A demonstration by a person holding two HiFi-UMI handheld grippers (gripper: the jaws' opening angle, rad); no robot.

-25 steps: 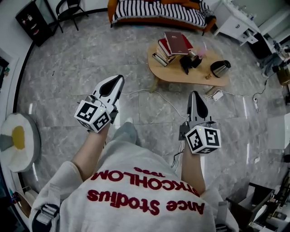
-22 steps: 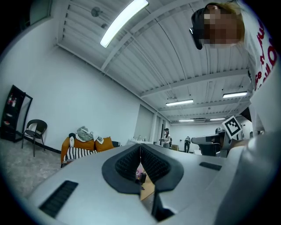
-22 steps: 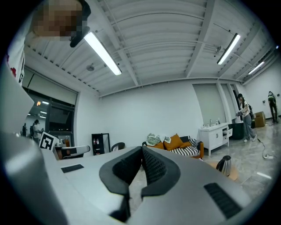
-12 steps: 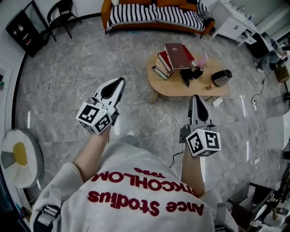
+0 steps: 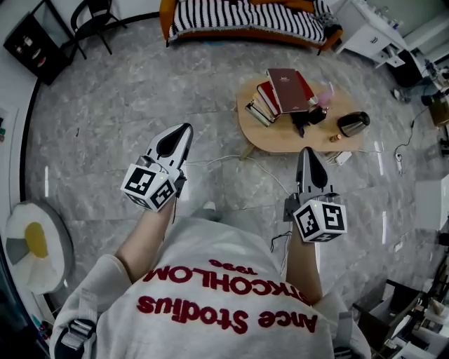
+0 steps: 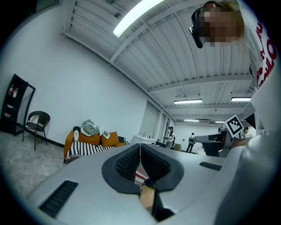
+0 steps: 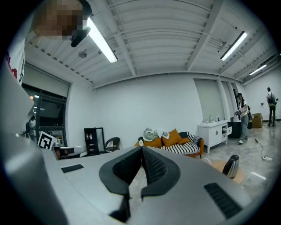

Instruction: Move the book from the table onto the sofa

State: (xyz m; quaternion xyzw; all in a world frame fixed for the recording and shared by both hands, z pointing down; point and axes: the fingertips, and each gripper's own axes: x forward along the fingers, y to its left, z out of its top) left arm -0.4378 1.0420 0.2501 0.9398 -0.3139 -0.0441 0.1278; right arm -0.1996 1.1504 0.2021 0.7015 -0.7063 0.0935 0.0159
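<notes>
The book (image 5: 287, 90), dark red, is lying on top of a stack of books (image 5: 261, 106) at the left end of the oval wooden counter (image 5: 279, 137). A black kettle (image 5: 353, 124) is sitting toward the other end. The striped sofa (image 5: 238, 17) is standing beyond the counter, well apart from it across bare floor.

We are standing short of the counter and holding both grippers out in front of us. The left gripper (image 5: 186, 127) is hovering over the floor to the counter's left, the right gripper (image 5: 306, 150) is pointing toward its near edge, and neither is touching anything. Each gripper's own view is showing its jaws pressed together with nothing between them.

We are judging this to be the approach, with no grasp begun. The next move is calling for closing in on the stack, opening a gripper wide enough for the cover, and taking the top book by an edge without dragging the ones beneath.
</notes>
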